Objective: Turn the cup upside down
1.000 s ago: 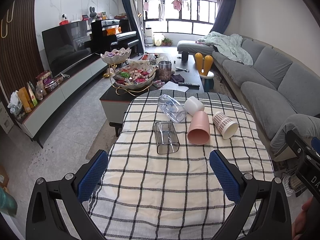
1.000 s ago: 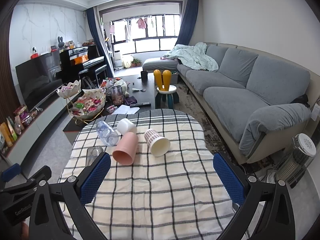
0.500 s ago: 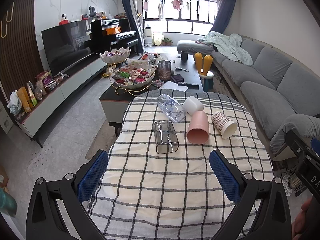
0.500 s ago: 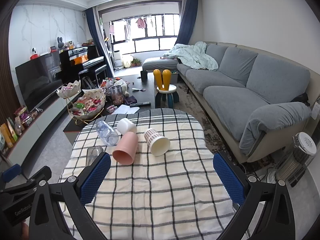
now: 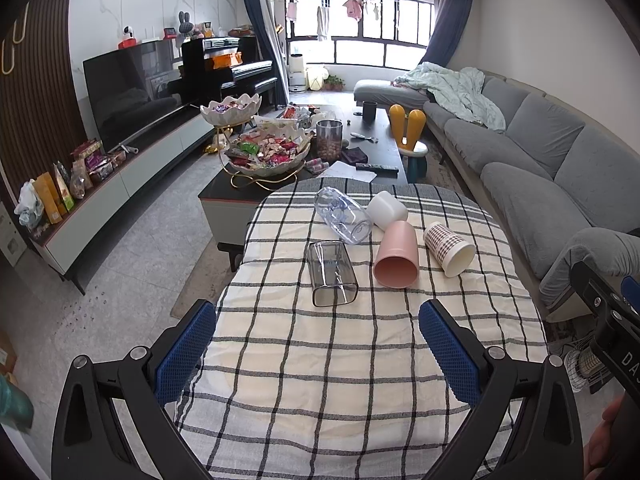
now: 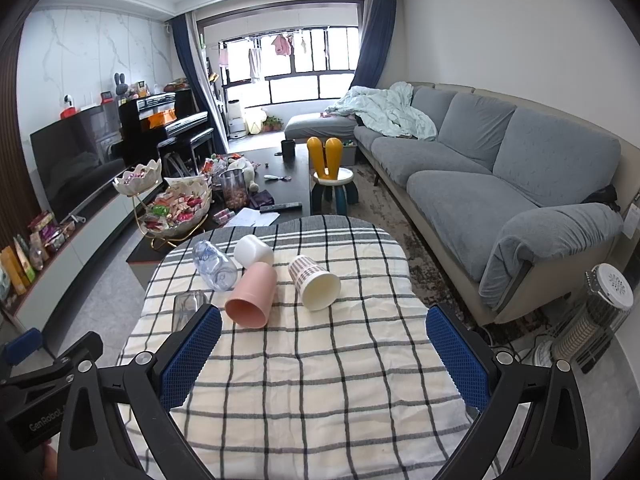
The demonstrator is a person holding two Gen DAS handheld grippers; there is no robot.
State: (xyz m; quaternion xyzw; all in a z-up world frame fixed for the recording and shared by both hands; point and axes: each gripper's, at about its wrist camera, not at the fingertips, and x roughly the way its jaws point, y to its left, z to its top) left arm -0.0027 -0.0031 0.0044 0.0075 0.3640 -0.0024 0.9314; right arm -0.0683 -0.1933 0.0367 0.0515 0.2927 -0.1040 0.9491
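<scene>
Both the left gripper (image 5: 316, 350) and the right gripper (image 6: 324, 350) hovered wide open, holding nothing; beyond lay the square clear glass cup (image 5: 332, 273), the pink plastic cup (image 5: 397, 259) and the checked paper cup (image 5: 449, 249), all on their sides; any might have rolled off the checked tablecloth (image 5: 340, 380) if nudged.

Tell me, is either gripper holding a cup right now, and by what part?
Nothing is held. Left gripper and right gripper are both open over the tablecloth, short of the cups, which lie on their sides.
</scene>
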